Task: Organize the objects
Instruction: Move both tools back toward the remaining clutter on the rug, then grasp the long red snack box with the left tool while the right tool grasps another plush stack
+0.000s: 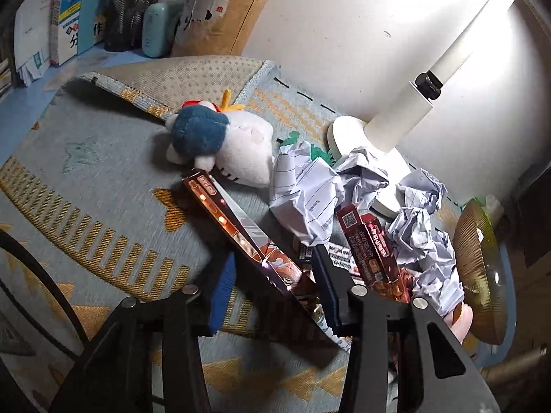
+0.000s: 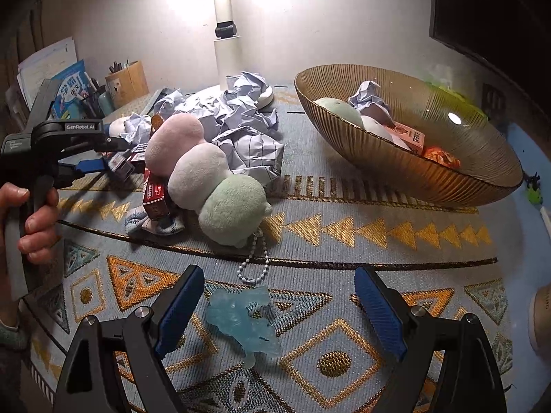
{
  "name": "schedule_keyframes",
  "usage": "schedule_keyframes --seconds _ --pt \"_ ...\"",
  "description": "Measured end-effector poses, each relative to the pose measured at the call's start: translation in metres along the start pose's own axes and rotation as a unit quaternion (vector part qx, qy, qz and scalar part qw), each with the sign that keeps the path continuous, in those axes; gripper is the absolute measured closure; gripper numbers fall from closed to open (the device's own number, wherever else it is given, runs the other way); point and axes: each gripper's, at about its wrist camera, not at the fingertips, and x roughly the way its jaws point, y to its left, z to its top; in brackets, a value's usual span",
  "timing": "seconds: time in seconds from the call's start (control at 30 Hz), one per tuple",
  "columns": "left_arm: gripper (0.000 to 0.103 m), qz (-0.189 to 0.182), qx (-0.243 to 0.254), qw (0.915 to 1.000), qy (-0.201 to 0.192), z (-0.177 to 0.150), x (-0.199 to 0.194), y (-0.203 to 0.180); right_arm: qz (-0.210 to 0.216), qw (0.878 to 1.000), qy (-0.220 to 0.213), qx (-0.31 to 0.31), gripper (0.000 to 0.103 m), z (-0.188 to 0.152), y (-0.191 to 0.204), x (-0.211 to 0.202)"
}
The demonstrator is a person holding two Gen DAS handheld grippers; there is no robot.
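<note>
A patterned mat (image 1: 86,186) covers the desk; the left gripper (image 1: 272,275) pinches a long glossy red box (image 1: 237,230) beside crumpled paper (image 1: 310,192) and a white plush (image 1: 224,144). From the right wrist, the right gripper (image 2: 279,309) stands spread over a translucent blue figurine (image 2: 244,323); the gold bowl (image 2: 447,172) sits beyond.

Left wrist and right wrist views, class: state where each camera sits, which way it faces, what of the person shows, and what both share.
Left wrist: behind the left gripper, angled down at its held long red box, a white plush beyond; no hand visible.
Right wrist: behind the open right gripper, angled down over a blue figurine; the person's hand grips the left gripper.
Shared: ribbed bowl, crumpled paper, lamp.
</note>
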Motion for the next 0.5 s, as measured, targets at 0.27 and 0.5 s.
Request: schedule_keyframes --seconds 0.27,0.5 --pt "0.074 0.064 0.171 0.9823 0.041 -0.029 -0.049 0.029 0.0 1.0 -0.009 -0.003 0.015 0.0 0.001 -0.005" --pt "0.067 -0.078 0.073 0.9929 0.052 -0.024 -0.047 0.048 0.03 0.999 -0.019 -0.021 0.015 0.03 0.015 -0.002"
